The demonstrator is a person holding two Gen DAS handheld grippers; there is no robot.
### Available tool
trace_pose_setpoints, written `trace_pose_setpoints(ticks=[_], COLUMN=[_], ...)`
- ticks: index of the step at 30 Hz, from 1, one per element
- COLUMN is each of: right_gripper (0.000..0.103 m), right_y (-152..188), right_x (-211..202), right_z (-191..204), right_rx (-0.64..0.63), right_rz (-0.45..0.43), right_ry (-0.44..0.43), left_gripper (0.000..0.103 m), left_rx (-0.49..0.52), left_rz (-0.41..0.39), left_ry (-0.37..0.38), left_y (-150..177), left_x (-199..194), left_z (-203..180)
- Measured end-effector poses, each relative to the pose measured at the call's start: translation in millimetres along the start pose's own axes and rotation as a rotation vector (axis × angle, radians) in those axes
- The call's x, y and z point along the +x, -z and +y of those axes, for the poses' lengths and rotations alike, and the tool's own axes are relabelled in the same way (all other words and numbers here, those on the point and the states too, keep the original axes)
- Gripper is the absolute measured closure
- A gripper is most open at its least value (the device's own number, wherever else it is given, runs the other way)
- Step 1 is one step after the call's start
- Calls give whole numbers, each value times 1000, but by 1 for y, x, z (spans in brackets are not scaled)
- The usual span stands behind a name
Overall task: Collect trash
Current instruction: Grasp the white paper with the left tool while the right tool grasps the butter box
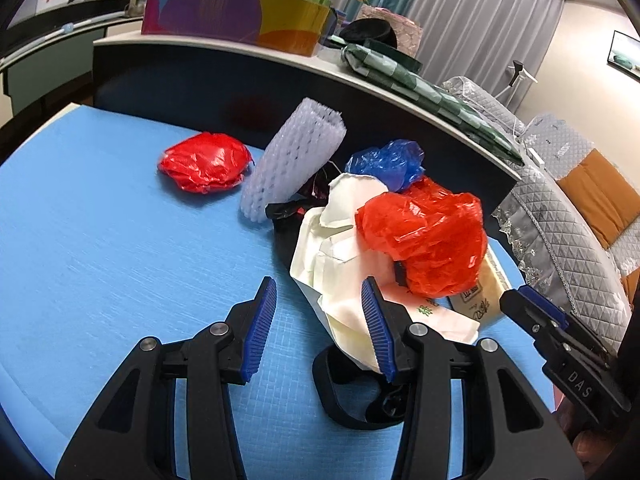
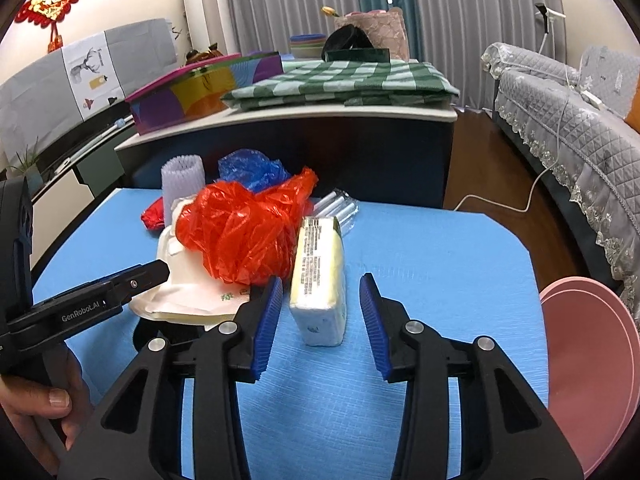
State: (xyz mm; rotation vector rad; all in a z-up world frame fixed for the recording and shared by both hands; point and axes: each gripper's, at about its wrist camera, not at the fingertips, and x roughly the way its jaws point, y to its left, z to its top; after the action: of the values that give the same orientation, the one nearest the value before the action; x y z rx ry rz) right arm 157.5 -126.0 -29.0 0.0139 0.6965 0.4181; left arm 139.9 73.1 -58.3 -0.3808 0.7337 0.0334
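Blue mat (image 2: 440, 248). Right view alone shows pink bin (image 2: 592, 368), yellow-white tissue pack (image 2: 320, 276) between released right gripper (image 2: 320, 324). Left gripper (image 1: 320, 328) released beside crumpled cream paper (image 1: 344, 248).
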Motion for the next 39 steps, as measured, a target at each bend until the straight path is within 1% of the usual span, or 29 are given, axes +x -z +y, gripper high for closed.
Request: trace_pose_setpoints(ticks=[6,9,10,11,13,14,16,19,20,22,24,29,39], right_gripper=[62,65,68,71,75,76,77,78,79,79,80,80,80], right_y=[3,5,6,6,6,6,7,7,7,7,5,0,-9], right_x=[7,9,10,10,11,11,11,10,10,8,4,-9,-54], right_z=[-3,-5,-6,-7,-7,-7,-6,-6,-6,-6,-4,2,15], right_rx=[-2,1,2,5,6,5,4,2,1,0,-2,-15,-29], right_rz=[22,33,36,39,39,40,40,40,40,37,26,-5,-85], right_ry=[4,0,-1,-5,-8,-10,-10,-11,-9,-7,-4,0,4], left_gripper=[59,59,60,65,68,71,73,77,81,84,88,92,93], left_rx=[-29,-37,-35,-31,-25,-29,-28,-20,-19,-15,-2,29,58], left_rz=[36,51,50,50,53,54,60,57,56,53,47,20,-43], left_ry=[1,-2,-3,-5,-3,8,15,8,4,7,6,-17,-36], left_y=[1,1,1,2,2,3,3,3,1,-2,-3,-7,-9], left_x=[11,13,14,14,15,15,15,14,14,12,7,-10,-57], left_z=[3,4,3,2,0,0,-2,-4,-5,-6,-9,-15,-20])
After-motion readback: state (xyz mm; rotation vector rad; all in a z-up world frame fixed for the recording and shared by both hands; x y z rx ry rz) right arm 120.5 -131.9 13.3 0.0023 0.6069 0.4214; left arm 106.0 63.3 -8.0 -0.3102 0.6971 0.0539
